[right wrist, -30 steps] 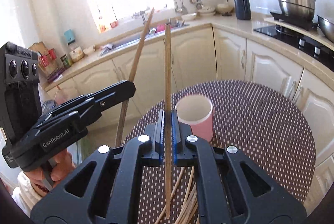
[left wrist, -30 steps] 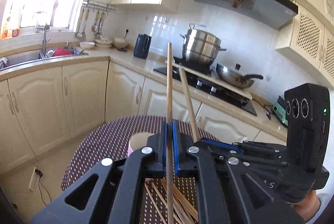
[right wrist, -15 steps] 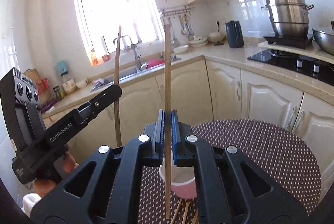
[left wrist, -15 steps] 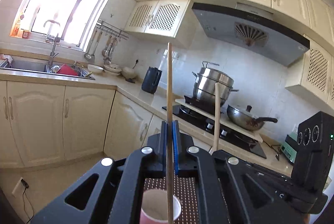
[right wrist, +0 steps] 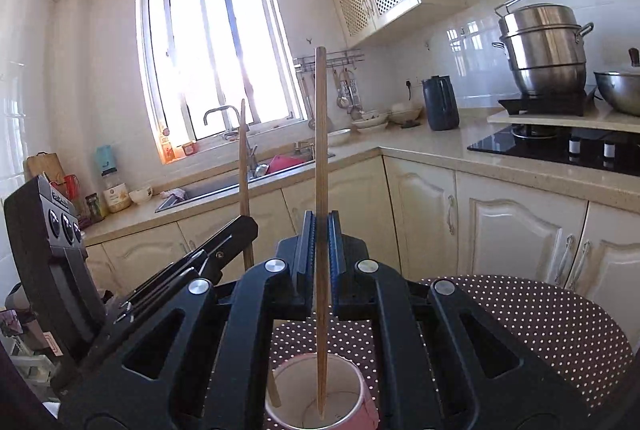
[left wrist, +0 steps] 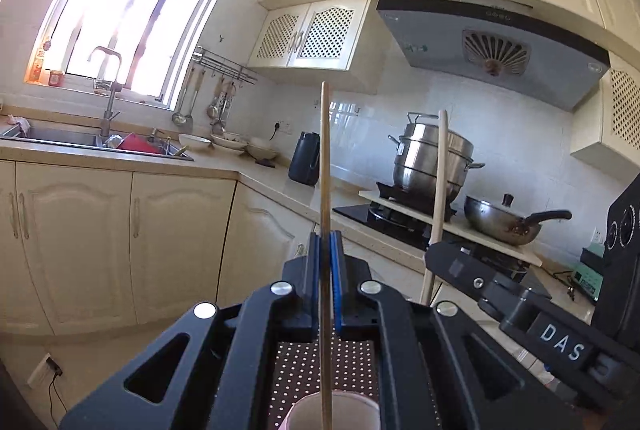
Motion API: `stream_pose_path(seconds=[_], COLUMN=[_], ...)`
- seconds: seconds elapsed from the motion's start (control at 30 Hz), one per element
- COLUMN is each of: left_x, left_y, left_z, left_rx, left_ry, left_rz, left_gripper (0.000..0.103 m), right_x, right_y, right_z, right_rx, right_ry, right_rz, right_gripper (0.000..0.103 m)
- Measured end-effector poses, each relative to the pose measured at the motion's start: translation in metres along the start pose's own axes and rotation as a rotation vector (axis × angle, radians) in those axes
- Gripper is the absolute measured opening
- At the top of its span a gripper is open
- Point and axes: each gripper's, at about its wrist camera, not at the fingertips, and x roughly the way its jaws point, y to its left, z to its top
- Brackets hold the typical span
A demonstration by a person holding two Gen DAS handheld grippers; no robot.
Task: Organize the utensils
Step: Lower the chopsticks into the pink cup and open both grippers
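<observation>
Directly below both clenched tongs — a pink round cup. Left gripper grasping a pale wooden chopstick, right gripper a darker wooden chopstick — both upright, tips inside the rim.

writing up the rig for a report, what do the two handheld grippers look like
Both are matte black plastic with silver round pivot bolts and triangular cutouts. The left gripper has blue finger pads; the right gripper has dark ribbed ones. White "DAS" lettering marks the right one; each carries a boxy black module with round lenses.
</observation>
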Motion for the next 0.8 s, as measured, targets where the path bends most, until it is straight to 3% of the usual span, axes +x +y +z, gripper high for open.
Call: stream_pose_path(seconds=[0.33,0.8], left_x=[-0.009,-0.026], left_y=[0.003,0.004], left_z=[-0.029,-0.057], left_rx=[0.038,0.095], left_ry=[0.078,0.244], left_rz=[0.01,0.029], left_gripper=[0.006,0.006], right_x=[-0.016,-0.032], right_y=[0.006,0.01], right_z=[-0.031,-0.06], right_rx=[-0.049,-0.048], right_ry=[0.072,0.16], right_rz=[-0.015,-0.085], right_gripper=[0.007,0.007])
